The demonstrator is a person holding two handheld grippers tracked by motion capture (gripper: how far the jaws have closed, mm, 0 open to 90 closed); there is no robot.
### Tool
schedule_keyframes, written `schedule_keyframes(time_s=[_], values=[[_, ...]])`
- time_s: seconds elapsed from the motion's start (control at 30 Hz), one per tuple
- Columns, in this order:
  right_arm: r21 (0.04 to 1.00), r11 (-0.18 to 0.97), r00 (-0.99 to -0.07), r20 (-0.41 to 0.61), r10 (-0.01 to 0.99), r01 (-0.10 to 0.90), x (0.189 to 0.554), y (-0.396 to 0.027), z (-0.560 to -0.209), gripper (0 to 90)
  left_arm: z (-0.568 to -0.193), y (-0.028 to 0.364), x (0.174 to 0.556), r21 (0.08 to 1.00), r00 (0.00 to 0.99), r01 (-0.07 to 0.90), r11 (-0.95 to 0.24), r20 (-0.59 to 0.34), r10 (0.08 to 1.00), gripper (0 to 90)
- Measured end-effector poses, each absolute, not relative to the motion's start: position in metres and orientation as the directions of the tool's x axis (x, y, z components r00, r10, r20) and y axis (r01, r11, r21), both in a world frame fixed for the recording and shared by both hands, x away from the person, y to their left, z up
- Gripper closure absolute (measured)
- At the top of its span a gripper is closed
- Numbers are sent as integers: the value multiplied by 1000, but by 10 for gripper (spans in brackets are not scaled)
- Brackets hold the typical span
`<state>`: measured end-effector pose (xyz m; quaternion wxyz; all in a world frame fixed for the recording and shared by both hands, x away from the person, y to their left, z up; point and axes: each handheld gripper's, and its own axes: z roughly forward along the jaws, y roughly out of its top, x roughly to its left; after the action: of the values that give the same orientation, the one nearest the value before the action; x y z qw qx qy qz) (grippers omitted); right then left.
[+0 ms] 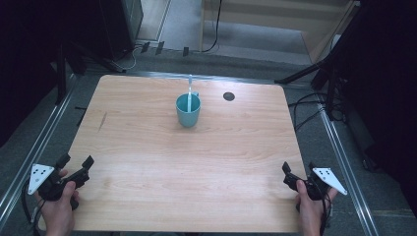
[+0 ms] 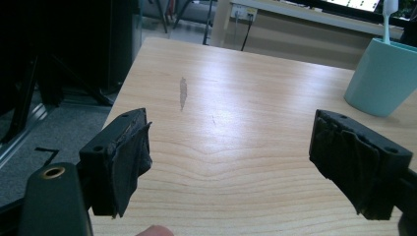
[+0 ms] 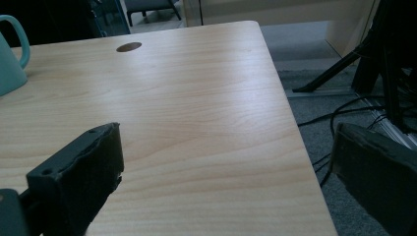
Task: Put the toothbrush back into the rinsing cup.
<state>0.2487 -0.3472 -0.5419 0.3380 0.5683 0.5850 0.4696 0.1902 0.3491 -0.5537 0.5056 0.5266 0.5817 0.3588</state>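
1. The left gripper [image 2: 231,147] has its two black jaws spread wide, and nothing is between them except bare wood of the table [image 2: 236,98].
2. The right gripper [image 3: 226,167] also stands wide open and holds nothing; its one jaw is over the table top, the other jaw hangs past the table's edge above the grey floor [image 3: 314,59].
3. In the high view the left gripper [image 1: 76,164] sits at the near left corner of the table [image 1: 147,162], and the right gripper [image 1: 290,174] at the near right edge, each held by a hand.
4. Ahead of the left jaws, beyond the right-hand one, stands a teal mug [image 2: 383,78] with a white toothbrush [image 2: 388,19] upright in it.
5. From the right jaws, the mug [image 3: 10,54] is far ahead, beyond the left-hand one, with its handle turned to the camera.
6. A dark round hole [image 3: 129,47] lies in the table far ahead of the right jaws, near the mug [image 1: 188,109].
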Motion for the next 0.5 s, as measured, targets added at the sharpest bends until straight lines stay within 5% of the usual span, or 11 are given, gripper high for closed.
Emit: schedule_keyframes(time_s=[0.5], values=[[933,-134,-122,184,975,333,228,-365,-545,0,-554,350,191,948,62,253,195,-217,974,158]])
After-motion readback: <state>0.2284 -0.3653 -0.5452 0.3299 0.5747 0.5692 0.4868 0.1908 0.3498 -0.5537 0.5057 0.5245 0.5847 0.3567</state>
